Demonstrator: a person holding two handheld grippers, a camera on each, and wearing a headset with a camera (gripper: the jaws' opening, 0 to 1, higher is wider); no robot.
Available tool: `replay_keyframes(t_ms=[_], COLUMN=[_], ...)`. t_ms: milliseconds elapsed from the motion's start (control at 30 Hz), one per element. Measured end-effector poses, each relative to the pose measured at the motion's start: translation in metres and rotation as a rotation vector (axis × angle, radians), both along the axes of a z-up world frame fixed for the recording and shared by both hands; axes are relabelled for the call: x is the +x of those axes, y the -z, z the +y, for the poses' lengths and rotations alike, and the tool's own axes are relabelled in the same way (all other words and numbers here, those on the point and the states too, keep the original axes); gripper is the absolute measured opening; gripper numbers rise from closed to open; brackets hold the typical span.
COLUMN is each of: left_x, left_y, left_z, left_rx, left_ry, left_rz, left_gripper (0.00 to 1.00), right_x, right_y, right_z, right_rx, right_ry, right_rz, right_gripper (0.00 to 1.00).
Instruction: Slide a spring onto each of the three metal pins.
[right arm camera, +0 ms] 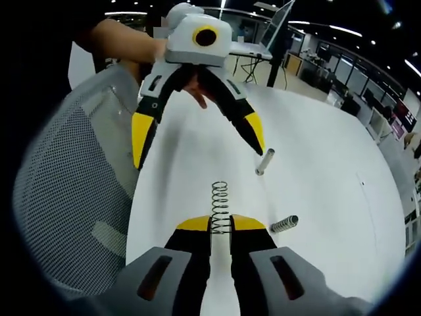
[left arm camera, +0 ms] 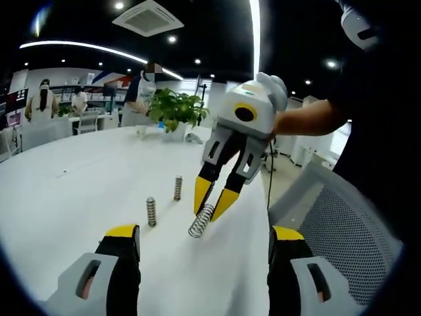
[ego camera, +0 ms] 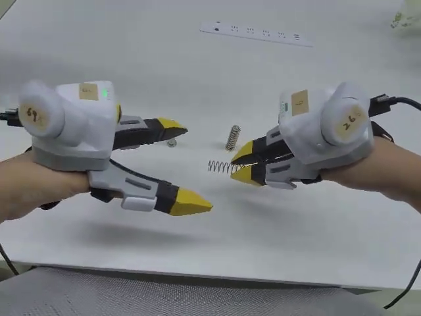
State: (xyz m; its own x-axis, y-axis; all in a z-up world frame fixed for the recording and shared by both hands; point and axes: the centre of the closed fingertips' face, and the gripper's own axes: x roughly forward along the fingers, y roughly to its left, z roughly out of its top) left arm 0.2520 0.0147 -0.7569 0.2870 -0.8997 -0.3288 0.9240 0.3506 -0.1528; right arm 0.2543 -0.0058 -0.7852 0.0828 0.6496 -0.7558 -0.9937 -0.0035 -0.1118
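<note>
Nearest the person, the left gripper (ego camera: 197, 167) gapes wide, gripping nothing. Just beside it, the right gripper (ego camera: 237, 168) is pinched on a spring (ego camera: 220, 166) that juts toward the left one. Beyond them, a metal pin (ego camera: 172, 141) and a second spring (ego camera: 233, 137) stand on the table (ego camera: 197, 72).

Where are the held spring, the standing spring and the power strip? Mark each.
held spring (ego camera: 220, 166), head view, middle coils.
standing spring (ego camera: 233, 137), head view, mid-height of the coil.
power strip (ego camera: 256, 33), head view, middle of its top face.
</note>
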Motion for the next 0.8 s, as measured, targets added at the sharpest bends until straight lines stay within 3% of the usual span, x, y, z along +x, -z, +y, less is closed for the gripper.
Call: replay_keyframes(t_ms=[267, 633, 800], left_x=[0.004, 0.006, 0.008], left_y=[-0.003, -0.008, -0.008], left_z=[-0.010, -0.017, -0.017], left_rx=[-0.002, -0.016, -0.014], left_ry=[0.025, 0.068, 0.076], left_rz=[-0.025, -0.046, -0.054], left_gripper=[0.59, 0.24, 0.20], right_x=[-0.001, -0.002, 0.001], right_y=[-0.009, -0.017, -0.020], right_z=[0.003, 0.003, 0.002], right_rx=[0.023, 0.036, 0.044], right_ry=[-0.007, -0.037, -0.041], right_rz=[-0.011, -0.025, -0.035], right_gripper=[0.08, 0.08, 0.08])
